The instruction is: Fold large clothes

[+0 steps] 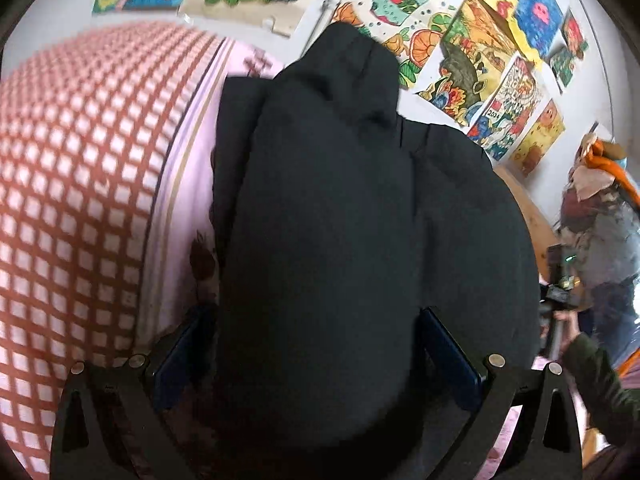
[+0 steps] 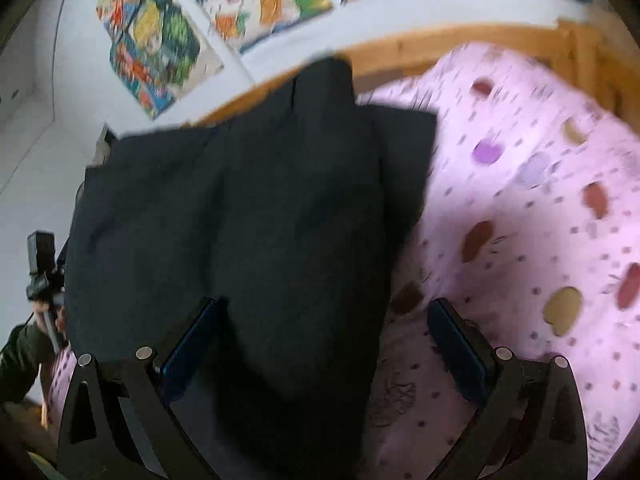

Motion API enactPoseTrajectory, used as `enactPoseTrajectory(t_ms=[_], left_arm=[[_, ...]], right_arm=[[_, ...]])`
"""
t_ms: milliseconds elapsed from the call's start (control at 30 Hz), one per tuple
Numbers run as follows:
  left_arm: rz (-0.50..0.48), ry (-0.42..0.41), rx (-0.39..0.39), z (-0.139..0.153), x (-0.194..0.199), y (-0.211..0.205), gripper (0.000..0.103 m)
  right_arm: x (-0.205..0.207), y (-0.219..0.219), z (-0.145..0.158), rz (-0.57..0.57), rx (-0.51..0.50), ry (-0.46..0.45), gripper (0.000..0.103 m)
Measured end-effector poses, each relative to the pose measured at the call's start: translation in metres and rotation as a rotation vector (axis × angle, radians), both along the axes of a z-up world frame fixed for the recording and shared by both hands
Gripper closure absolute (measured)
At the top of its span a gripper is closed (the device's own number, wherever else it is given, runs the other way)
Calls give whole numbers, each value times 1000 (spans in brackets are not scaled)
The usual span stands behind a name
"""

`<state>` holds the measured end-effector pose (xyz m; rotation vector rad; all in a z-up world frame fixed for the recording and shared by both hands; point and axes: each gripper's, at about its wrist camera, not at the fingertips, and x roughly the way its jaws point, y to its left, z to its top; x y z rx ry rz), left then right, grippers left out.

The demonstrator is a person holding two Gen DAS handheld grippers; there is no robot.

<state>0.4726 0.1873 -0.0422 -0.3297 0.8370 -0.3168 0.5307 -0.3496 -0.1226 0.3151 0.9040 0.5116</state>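
A large black garment lies on a pink bedsheet, folded into a long thick bundle. In the left wrist view my left gripper is wide open, its blue-padded fingers on either side of the near end of the bundle, not pinching it. In the right wrist view the same black garment fills the left half. My right gripper is wide open over its near right edge, the left finger over the cloth and the right finger over the pink sheet.
A red-and-white checked blanket covers the bed to the left. A wooden bed frame runs along the far side under a wall of colourful drawings. A sleeved hand holding the other gripper shows at the left edge.
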Motion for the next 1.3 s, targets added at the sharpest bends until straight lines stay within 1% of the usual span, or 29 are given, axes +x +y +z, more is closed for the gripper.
enactPoseTrajectory(t_ms=[33,67,133,267,400,533,600,667,700,767,1000,1133,1167,1233,1267,1300], left_arm=[[-1,11,-20,-3,1,3,0],[-1,14,-30,-5,2,4,0],[-5,10,-25,-6,2,1,0],[-15,1,6,-9,3,-10,0],[-25,30,-5,-13,6,-11,0],[-13,65,-8,-14,16,-19,0],[-8,74,-13,-15,16,-19,0],[-8,78,-13,-16,17,-20,0],[-8,77,-15,-16,18,-21,0],[-12,72,-16,-17,19,-22,0],[-10,70,-6,-18,16,-26,0],[10,71,-16,-15,15,-31,0],[15,74,-20,-14,15,-32,0],[18,84,-38,-14,15,-33,0],[21,86,-47,-13,16,-34,0],[22,87,-53,-13,16,-34,0]], right_arm=[[1,0,-3,8,14,3,1],[1,-2,-6,46,55,47,1],[0,-5,-12,41,91,41,1],[-5,-1,-16,44,90,15,1],[-12,-4,-20,48,125,-15,1],[-10,-1,-13,64,124,2,1],[-5,0,-6,112,161,28,1],[-1,7,1,160,187,31,1],[0,12,2,176,173,35,1],[3,23,-2,181,102,63,1],[2,25,0,160,120,90,1],[-5,29,8,123,101,47,1],[-7,30,8,118,95,40,3],[-12,32,13,112,80,24,9],[-14,32,15,112,88,24,17],[-12,28,19,110,99,28,22]])
